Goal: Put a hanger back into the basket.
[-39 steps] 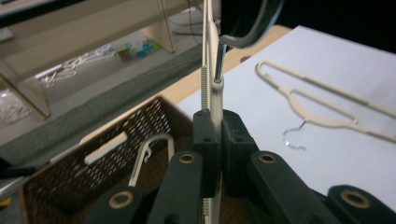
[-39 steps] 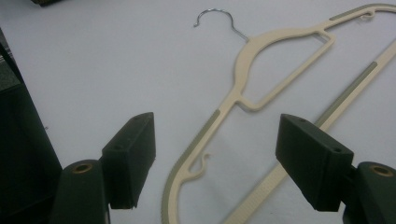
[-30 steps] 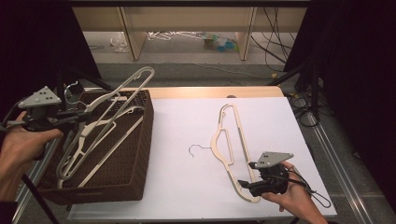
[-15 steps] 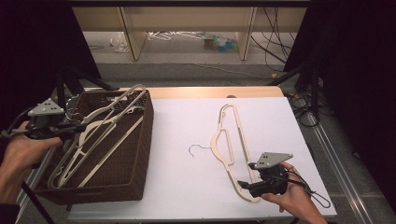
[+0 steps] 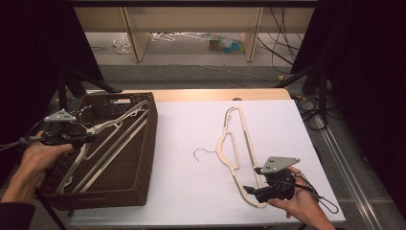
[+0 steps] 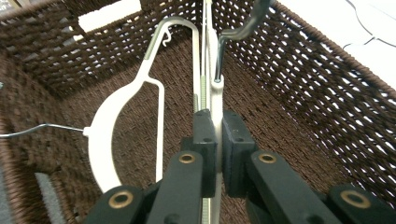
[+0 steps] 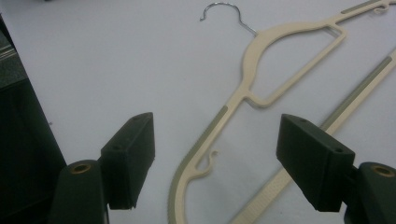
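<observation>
Inside the wicker basket (image 5: 143, 158), a white hanger (image 6: 214, 100) is clamped by the left gripper (image 6: 215, 140) near the left wall; the right gripper (image 7: 215, 158) is held wide open over the cream hanger (image 7: 243, 84) at the table's (image 5: 182, 191) near edge.

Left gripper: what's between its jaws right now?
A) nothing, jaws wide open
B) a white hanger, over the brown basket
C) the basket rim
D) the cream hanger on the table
B. In the left gripper view the left gripper is clamped on the thin edge of a white hanger, with the woven basket around and below it.
</observation>
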`<control>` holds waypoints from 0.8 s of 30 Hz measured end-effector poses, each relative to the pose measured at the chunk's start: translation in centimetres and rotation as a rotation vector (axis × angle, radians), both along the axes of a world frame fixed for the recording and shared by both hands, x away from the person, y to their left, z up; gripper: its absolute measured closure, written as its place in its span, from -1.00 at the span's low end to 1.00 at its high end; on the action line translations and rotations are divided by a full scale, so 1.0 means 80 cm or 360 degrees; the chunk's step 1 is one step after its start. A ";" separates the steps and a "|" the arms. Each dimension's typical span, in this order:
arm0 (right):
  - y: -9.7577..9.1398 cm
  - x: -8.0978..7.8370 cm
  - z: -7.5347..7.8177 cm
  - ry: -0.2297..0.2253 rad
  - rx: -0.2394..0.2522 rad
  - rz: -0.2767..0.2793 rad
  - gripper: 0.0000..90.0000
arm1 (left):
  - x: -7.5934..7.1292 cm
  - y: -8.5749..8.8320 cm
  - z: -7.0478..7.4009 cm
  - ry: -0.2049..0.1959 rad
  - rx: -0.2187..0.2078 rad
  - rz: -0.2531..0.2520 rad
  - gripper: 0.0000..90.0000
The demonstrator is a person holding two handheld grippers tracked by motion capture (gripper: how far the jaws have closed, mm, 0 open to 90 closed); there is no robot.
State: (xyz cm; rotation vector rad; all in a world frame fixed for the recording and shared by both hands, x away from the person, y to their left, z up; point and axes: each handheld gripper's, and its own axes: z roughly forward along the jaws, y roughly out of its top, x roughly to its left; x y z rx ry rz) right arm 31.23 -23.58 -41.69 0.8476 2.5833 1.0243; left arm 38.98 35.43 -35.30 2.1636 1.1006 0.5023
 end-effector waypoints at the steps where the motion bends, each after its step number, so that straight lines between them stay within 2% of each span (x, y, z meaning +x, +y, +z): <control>1: 0.000 0.000 -0.001 -0.0001 0.0008 -0.0009 -0.36 | 0.002 -0.001 -0.003 0.0012 -0.0005 0.0015 0.90; 6: 0.001 0.000 -0.002 -0.0016 0.0019 -0.0018 -0.36 | 0.012 -0.007 -0.020 0.0048 -0.0041 0.0025 0.90; 8: 0.001 0.000 -0.002 -0.0015 0.0018 -0.0016 -0.36 | 0.014 -0.010 -0.026 0.0064 -0.0057 0.0057 0.90; 10: 0.001 0.000 -0.003 -0.0016 0.0017 -0.0015 -0.36 | 0.015 -0.009 -0.028 0.0044 -0.0080 0.0082 0.89; 12: 0.001 0.000 -0.003 -0.0016 0.0016 -0.0015 -0.36 | 0.016 -0.005 -0.027 0.0053 -0.0058 0.0082 0.89; 13: 0.001 0.000 -0.003 -0.0014 0.0015 -0.0014 -0.36 | 0.016 -0.006 -0.030 0.0023 -0.0093 0.0119 0.88; 14: 0.001 0.000 -0.004 -0.0005 0.0016 -0.0015 -0.36 | 0.018 -0.004 -0.031 -0.0011 -0.0092 0.0122 0.87; 16: 0.001 0.000 -0.003 0.0012 -0.0001 0.0003 -0.36 | 0.020 0.002 -0.032 -0.0018 -0.0054 0.0128 0.85; 17: 0.001 0.000 -0.003 0.0011 -0.0001 0.0004 -0.36 | 0.020 0.004 -0.033 -0.0024 -0.0064 0.0145 0.84; 18: 0.002 0.000 -0.004 0.0009 0.0001 0.0004 -0.36 | 0.020 0.004 -0.035 -0.0030 -0.0093 0.0194 0.83; 19: 0.002 0.000 -0.004 0.0007 0.0001 0.0004 -0.36 | 0.023 0.008 -0.037 -0.0064 -0.0084 0.0178 0.82; 20: 0.002 0.000 -0.004 0.0002 0.0001 0.0005 -0.36 | 0.023 0.011 -0.039 -0.0071 -0.0068 0.0192 0.81; 21: 0.002 0.000 -0.004 0.0007 0.0001 0.0003 -0.36 | 0.025 0.017 -0.039 -0.0085 -0.0020 0.0154 0.80; 22: 0.002 0.000 -0.003 0.0010 0.0001 0.0003 -0.36 | 0.023 0.018 -0.042 -0.0079 -0.0050 0.0196 0.79; 24: 0.001 0.001 -0.004 0.0001 -0.0003 0.0011 -0.36 | 0.022 0.022 -0.046 -0.0081 -0.0054 0.0259 0.78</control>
